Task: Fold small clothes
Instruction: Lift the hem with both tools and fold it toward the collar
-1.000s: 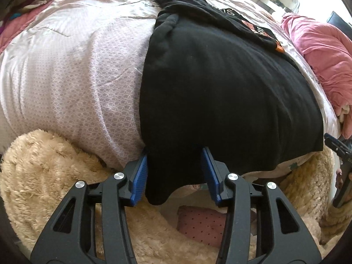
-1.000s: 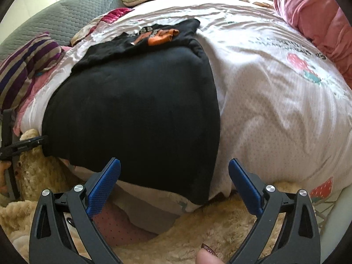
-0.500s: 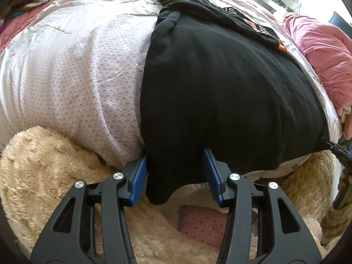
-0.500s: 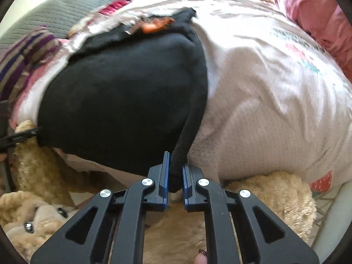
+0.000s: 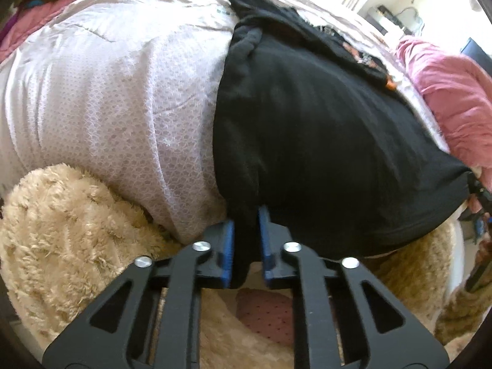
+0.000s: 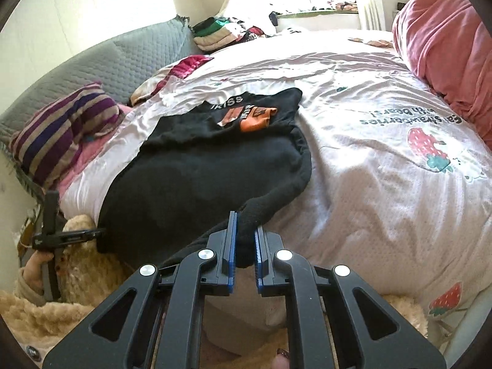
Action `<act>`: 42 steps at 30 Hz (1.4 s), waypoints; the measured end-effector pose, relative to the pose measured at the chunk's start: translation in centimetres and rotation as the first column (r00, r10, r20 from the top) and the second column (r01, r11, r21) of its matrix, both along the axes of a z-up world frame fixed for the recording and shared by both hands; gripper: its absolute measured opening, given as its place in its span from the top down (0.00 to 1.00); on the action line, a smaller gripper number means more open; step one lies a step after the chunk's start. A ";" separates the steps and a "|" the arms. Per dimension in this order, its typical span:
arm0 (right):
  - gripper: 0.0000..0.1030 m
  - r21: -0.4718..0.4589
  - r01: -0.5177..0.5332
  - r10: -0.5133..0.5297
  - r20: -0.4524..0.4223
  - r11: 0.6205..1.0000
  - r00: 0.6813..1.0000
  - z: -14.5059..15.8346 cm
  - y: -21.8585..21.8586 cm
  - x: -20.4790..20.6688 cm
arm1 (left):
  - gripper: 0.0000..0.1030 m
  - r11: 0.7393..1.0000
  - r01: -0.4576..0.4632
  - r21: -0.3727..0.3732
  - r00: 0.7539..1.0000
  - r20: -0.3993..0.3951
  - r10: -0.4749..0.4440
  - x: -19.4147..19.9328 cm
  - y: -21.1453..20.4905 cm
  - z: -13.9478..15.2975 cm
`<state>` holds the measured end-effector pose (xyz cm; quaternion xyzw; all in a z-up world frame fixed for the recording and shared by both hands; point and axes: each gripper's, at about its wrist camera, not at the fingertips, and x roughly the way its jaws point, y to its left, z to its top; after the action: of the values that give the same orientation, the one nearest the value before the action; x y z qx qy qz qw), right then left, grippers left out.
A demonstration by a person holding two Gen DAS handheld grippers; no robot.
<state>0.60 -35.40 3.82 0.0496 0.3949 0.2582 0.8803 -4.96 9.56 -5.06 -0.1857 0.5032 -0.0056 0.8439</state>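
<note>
A black garment (image 5: 323, 138) (image 6: 190, 184) lies spread on the pale bedspread (image 6: 369, 169), its near edge at the foot of the bed. My left gripper (image 5: 246, 215) is shut on the garment's near left corner, with cloth pinched between the blue pads. My right gripper (image 6: 244, 221) is shut on the near right corner and holds it raised off the bed. Each gripper shows at the edge of the other's view: the left gripper (image 6: 70, 235) and the right gripper (image 5: 479, 190). Beyond it lies a second black garment with an orange print (image 6: 252, 113) (image 5: 353, 52).
A pink blanket (image 6: 446, 30) (image 5: 455, 98) is heaped along the right side of the bed. A striped pillow (image 6: 61, 135) and a grey quilted backrest (image 6: 123, 61) stand at the left. A beige plush throw (image 5: 61, 230) lies below the bed's near edge. Folded clothes (image 6: 215, 33) sit far back.
Both grippers went from open to shut on the black garment's near corners, the right first. The right gripper then rose, lifting its corner off the bed.
</note>
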 end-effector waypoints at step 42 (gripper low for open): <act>0.92 0.069 0.099 -0.113 0.234 0.993 0.966 7.6 0.0 5.8 | 0.97 0.994 -0.088 -0.067 0.917 0.385 0.107 4.4 5.0 13.1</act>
<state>6.44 -35.37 11.40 0.0643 0.2759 0.2259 0.9320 -0.51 14.56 8.00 -0.2262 0.3159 -0.0124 0.9214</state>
